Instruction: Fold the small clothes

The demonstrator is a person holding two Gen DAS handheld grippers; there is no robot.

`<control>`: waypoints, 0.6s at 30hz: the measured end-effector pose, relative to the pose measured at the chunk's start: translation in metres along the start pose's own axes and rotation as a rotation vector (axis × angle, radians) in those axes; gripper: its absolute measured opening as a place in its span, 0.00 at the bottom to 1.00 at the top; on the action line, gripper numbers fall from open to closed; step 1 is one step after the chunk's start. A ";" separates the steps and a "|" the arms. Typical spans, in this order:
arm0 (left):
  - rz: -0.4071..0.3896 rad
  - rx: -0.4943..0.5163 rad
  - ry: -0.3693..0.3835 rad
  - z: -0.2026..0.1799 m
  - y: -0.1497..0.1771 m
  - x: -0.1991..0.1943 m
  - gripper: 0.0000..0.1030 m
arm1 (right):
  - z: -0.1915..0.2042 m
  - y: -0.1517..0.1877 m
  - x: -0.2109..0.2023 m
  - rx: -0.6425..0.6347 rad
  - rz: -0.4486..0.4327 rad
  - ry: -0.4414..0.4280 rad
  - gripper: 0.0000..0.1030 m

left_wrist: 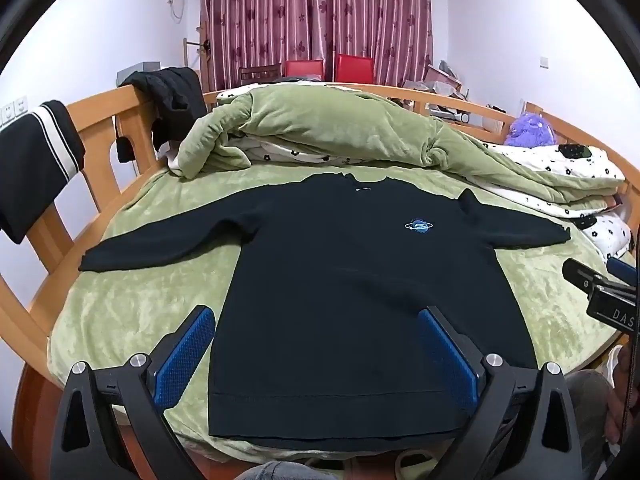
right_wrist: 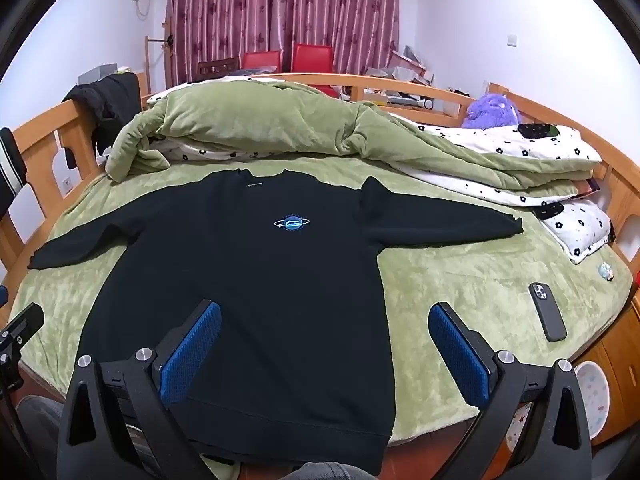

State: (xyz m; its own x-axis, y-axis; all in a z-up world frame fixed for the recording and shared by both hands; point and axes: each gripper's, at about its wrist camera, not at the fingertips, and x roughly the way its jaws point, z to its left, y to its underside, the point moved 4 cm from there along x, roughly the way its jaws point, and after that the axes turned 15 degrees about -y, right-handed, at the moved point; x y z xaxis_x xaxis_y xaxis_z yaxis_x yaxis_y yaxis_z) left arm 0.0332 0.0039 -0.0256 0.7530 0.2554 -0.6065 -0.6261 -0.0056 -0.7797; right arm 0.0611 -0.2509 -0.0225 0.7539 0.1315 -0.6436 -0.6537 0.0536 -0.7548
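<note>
Black sweater (left_wrist: 340, 288) lies flat, sleeves spread, on the green blanket (left_wrist: 132, 312). Left gripper (left_wrist: 316, 316) and right gripper (right_wrist: 325, 312) hover above its hem, jaws wide apart, holding nothing.

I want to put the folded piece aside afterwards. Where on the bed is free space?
Bare green blanket lies between the black sweater and the phone, and left of the sweater below its sleeve. The far end is crowded by the heaped quilt.
</note>
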 end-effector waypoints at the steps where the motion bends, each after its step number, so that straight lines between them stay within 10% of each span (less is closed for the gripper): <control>1: 0.001 -0.004 0.002 0.005 0.001 0.002 0.99 | 0.000 0.000 0.000 0.001 0.000 -0.001 0.99; 18: 0.001 -0.012 -0.003 0.005 0.000 0.003 0.99 | 0.003 0.000 0.001 -0.006 0.008 0.001 0.99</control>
State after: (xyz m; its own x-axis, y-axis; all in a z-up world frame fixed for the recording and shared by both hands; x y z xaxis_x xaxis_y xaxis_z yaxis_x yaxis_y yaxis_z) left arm 0.0340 0.0096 -0.0268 0.7514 0.2585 -0.6070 -0.6247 -0.0171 -0.7806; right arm 0.0615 -0.2474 -0.0230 0.7489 0.1311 -0.6496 -0.6591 0.0466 -0.7506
